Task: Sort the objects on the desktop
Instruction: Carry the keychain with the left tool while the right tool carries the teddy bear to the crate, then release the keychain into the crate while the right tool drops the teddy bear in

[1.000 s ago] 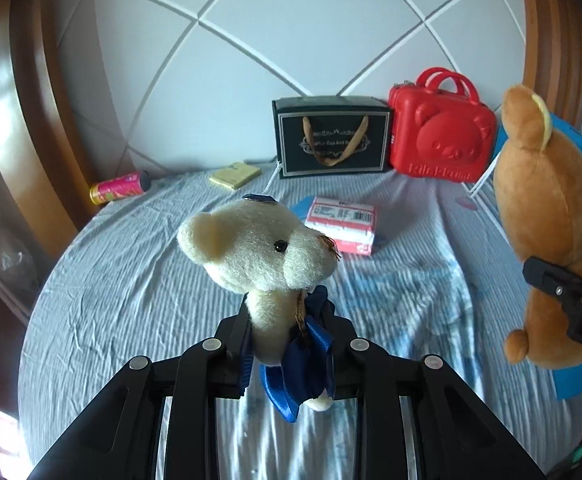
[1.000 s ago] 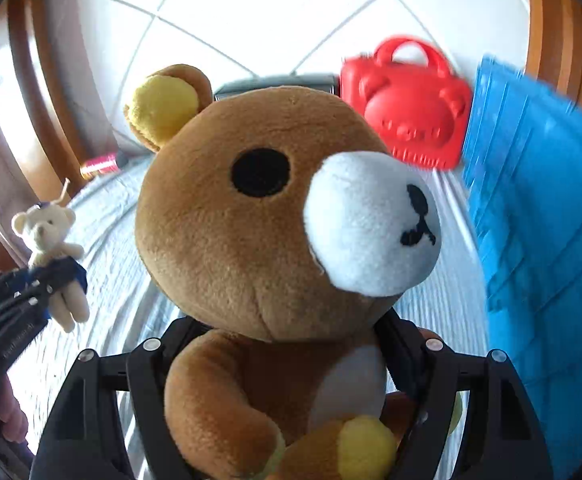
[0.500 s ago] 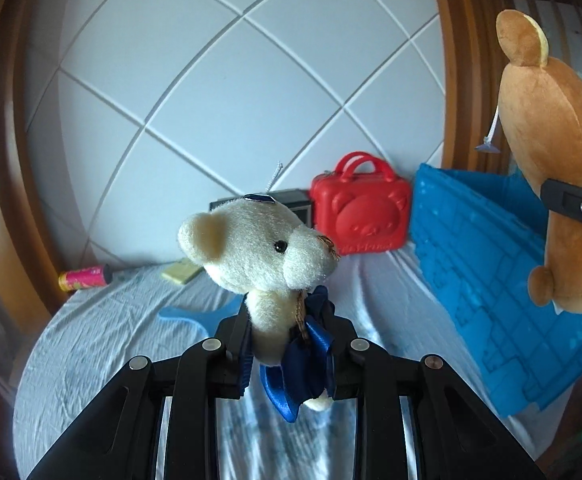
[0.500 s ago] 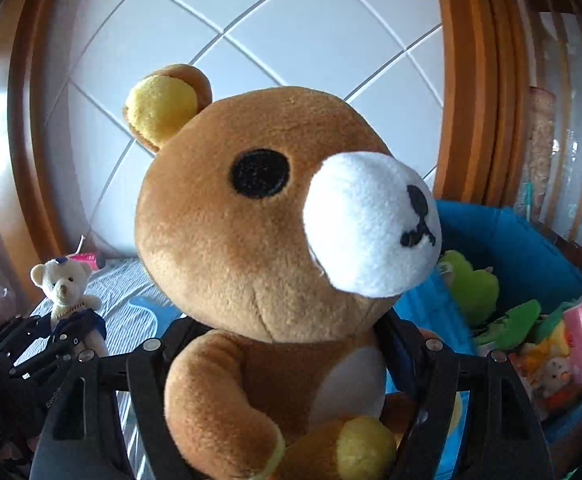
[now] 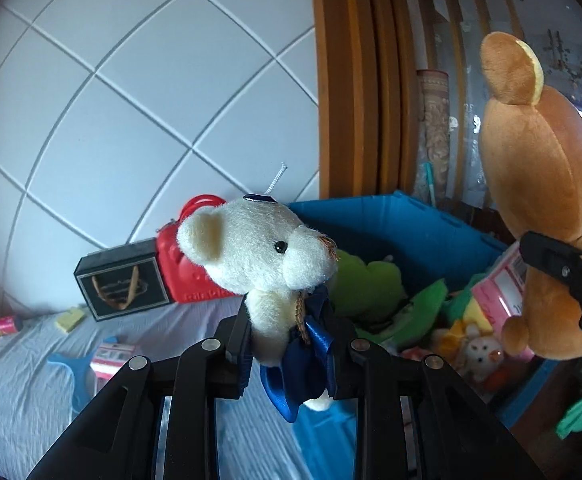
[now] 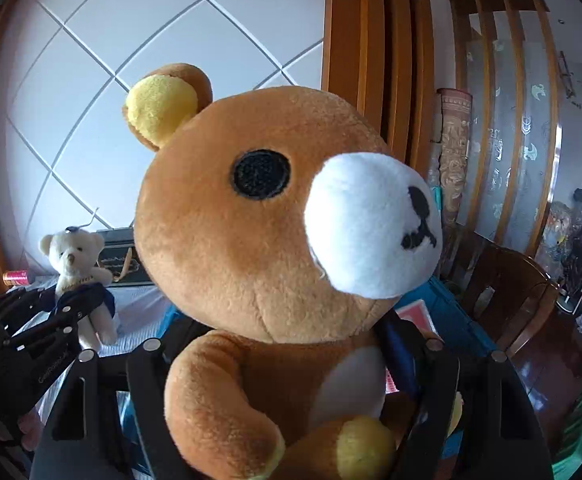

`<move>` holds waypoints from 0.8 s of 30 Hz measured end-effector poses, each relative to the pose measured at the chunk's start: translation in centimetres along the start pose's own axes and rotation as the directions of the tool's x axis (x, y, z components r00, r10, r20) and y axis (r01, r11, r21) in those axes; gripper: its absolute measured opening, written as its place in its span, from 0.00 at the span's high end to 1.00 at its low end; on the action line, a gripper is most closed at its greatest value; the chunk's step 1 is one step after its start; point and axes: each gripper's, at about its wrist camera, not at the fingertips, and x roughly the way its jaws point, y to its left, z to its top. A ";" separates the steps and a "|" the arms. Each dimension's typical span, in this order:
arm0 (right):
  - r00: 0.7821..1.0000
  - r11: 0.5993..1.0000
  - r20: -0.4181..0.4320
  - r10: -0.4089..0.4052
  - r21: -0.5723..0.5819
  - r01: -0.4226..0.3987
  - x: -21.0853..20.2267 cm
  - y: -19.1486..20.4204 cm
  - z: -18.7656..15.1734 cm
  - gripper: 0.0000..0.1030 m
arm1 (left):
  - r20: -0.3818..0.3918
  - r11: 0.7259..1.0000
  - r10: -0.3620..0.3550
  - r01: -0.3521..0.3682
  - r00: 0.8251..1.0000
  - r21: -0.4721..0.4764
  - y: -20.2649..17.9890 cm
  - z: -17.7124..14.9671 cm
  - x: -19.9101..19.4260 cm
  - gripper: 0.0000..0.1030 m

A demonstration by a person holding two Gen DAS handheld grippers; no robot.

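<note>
My left gripper (image 5: pixel 289 336) is shut on a small cream teddy bear (image 5: pixel 263 252) with a blue ribbon, held in the air. That small bear (image 6: pixel 77 256) and the left gripper (image 6: pixel 67 304) also show at the left of the right wrist view. My right gripper (image 6: pixel 291 364) is shut on a large brown teddy bear (image 6: pixel 267 248) that fills its view. In the left wrist view the brown bear (image 5: pixel 539 184) hangs at the right, above a blue bin (image 5: pixel 407 228) that holds green plush toys, a pink pack and small soft toys.
Behind on the striped grey tablecloth (image 5: pixel 23 392) stand a black gift bag (image 5: pixel 121 284) and a red bear-faced case (image 5: pixel 187 268). A yellow pad (image 5: pixel 71 314), a pink tube (image 5: pixel 1 326), a pink-and-white pack (image 5: pixel 109 358) and a light blue piece (image 5: pixel 73 362) lie there too. A dark wooden chair (image 6: pixel 515 292) stands right.
Both grippers have swung right with their bears, away from the table's middle. The blue bin's inside with its toys has come into the left wrist view.
</note>
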 end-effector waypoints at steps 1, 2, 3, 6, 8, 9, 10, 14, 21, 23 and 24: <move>1.000 1.000 -0.007 -0.002 -0.002 0.002 0.1 -1.8 -0.4 0.26 | -0.020 1.000 -0.010 0.011 1.000 0.003 -1.5 -0.1 0.5 0.74; 0.999 1.000 -0.022 0.025 -0.001 -0.025 0.6 -2.9 -0.9 0.26 | -0.044 1.000 -0.015 0.015 0.999 0.009 -2.9 -0.1 1.1 0.74; 0.998 0.999 -0.039 0.047 0.004 -0.047 1.6 -3.6 -1.4 0.26 | -0.067 1.000 -0.008 0.009 0.998 0.019 -4.1 -0.2 1.8 0.74; 0.991 0.996 -0.099 0.093 0.020 -0.092 3.9 -5.7 -3.1 0.26 | -0.121 0.999 0.023 -0.018 0.992 0.043 -6.1 -1.2 3.3 0.74; 0.984 0.992 -0.125 0.125 0.030 -0.122 5.0 -6.7 -4.1 0.26 | -0.154 0.999 0.035 -0.029 0.987 0.043 -6.9 -1.8 4.1 0.73; 0.981 0.990 -0.134 0.143 0.034 -0.139 5.5 -6.9 -4.5 0.26 | -0.166 0.998 0.045 -0.038 0.985 0.043 -7.2 -2.0 4.4 0.72; 0.979 0.988 -0.131 0.155 0.030 -0.152 5.6 -6.7 -4.5 0.26 | -0.177 0.998 0.056 -0.049 0.983 0.044 -7.4 -2.2 4.6 0.69; 0.973 0.980 -0.119 0.199 0.017 -0.199 6.2 -5.9 -3.4 0.25 | -0.175 0.996 0.087 -0.081 0.981 0.041 -7.4 -2.8 4.3 0.46; 0.960 0.966 -0.112 0.256 0.005 -0.257 6.8 -4.5 -2.6 0.26 | -0.122 0.988 0.152 -0.151 0.981 0.016 -5.9 -3.2 1.6 0.26; 0.954 0.961 -0.121 0.274 0.003 -0.276 6.7 -3.2 -2.4 0.25 | -0.121 0.986 0.169 -0.169 0.978 0.007 -5.3 -3.3 1.1 0.26; 0.950 0.958 -0.128 0.284 0.004 -0.286 6.8 -2.9 -2.6 0.25 | -0.122 0.985 0.173 -0.174 0.977 0.004 -5.0 -3.3 1.0 0.26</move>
